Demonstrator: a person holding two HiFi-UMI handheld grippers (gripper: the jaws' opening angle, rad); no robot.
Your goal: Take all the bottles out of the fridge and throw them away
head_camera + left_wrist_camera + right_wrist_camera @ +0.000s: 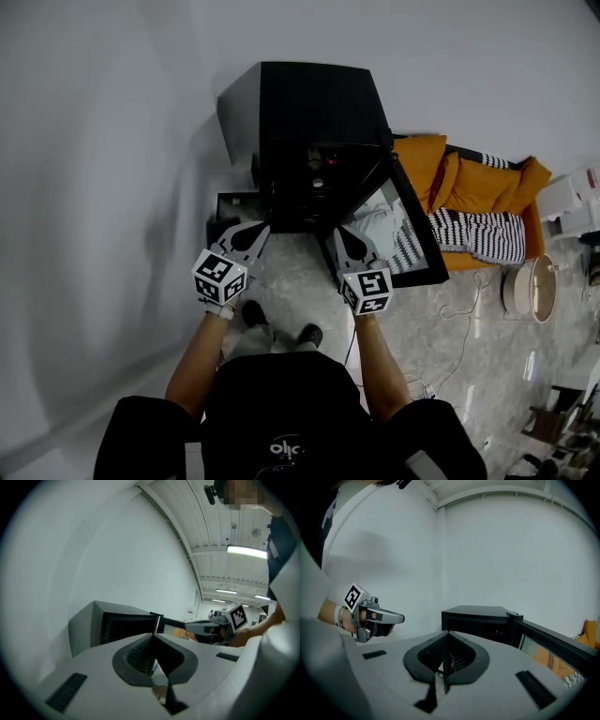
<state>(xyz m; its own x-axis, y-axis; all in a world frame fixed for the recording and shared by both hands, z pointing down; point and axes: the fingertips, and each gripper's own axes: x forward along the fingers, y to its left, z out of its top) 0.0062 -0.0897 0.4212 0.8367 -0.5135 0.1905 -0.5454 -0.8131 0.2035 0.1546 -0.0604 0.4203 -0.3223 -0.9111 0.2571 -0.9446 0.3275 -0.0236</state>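
A black mini fridge [309,103] stands against the white wall, its glass door [405,234] swung open to the right. The inside is dark and I can make out no bottles. My left gripper [251,232] hovers before the fridge's lower left front, jaws together and empty. My right gripper [339,234] is level with it, near the door's hinge side, also shut with nothing held. In the left gripper view the left gripper [153,637] points at the fridge [112,625], with the right gripper [190,626] alongside. The right gripper view shows the right gripper [447,637], the fridge [478,618] and the left gripper [401,617].
An orange couch [478,183] with a striped blanket [478,234] sits right of the open door. A round white appliance [530,286] and a cable [459,319] lie on the marble floor. The wall runs along the left. The person's feet [281,323] are below the grippers.
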